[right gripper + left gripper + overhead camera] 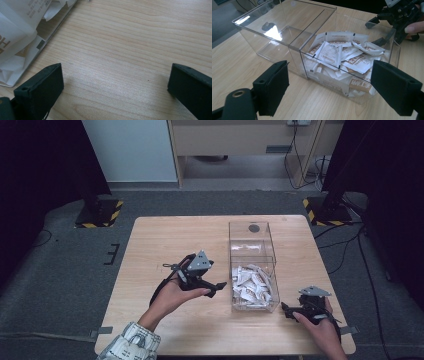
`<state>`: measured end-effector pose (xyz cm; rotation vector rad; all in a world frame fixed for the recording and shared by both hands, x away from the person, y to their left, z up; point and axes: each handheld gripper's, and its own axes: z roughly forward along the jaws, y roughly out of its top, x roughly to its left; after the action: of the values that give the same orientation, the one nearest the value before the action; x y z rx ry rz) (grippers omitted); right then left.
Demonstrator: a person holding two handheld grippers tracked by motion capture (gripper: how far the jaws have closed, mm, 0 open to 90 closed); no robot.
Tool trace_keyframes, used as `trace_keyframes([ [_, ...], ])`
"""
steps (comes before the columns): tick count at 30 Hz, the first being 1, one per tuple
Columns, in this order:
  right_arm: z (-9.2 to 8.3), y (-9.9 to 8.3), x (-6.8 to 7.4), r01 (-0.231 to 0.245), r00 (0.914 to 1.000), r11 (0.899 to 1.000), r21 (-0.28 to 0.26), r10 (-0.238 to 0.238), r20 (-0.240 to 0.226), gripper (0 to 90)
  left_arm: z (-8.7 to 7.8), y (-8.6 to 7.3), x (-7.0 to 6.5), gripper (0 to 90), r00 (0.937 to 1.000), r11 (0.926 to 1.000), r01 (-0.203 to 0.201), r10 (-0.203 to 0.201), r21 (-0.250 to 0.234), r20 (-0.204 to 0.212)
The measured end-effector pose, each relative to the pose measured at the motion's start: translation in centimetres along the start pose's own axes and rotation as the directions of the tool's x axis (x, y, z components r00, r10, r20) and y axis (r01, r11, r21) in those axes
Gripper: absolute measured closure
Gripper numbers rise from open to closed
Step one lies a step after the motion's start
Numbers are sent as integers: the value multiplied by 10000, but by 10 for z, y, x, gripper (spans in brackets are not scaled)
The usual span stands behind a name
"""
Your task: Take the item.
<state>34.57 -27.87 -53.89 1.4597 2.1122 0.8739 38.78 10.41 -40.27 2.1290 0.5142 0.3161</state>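
A clear plastic box (252,236) with two compartments stands on the wooden table (165,240). Its near compartment holds several white and brown sachets (252,285); the far one looks empty. My left gripper (220,287) is held above the table just left of the box, open, its jaws pointing at the sachets (337,53). My right gripper (286,309) rests low near the box's near right corner, open over bare wood, nothing between its fingers (40,90). The box edge with sachets (17,30) lies at the left of the right gripper view.
A dark round mark (254,227) lies at the far end of the box. Two black stands with yellow-black striped bases (100,212) flank the table's far side. Cables (345,240) run over the grey floor at the right.
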Motion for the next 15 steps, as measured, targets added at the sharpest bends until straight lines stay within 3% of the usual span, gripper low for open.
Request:
trace_keyframes([
  [15,0,0,0,-25,10000,10000,10,25,-1,6,13,23,-12,170,9991,9993,-385,385,-32,191],
])
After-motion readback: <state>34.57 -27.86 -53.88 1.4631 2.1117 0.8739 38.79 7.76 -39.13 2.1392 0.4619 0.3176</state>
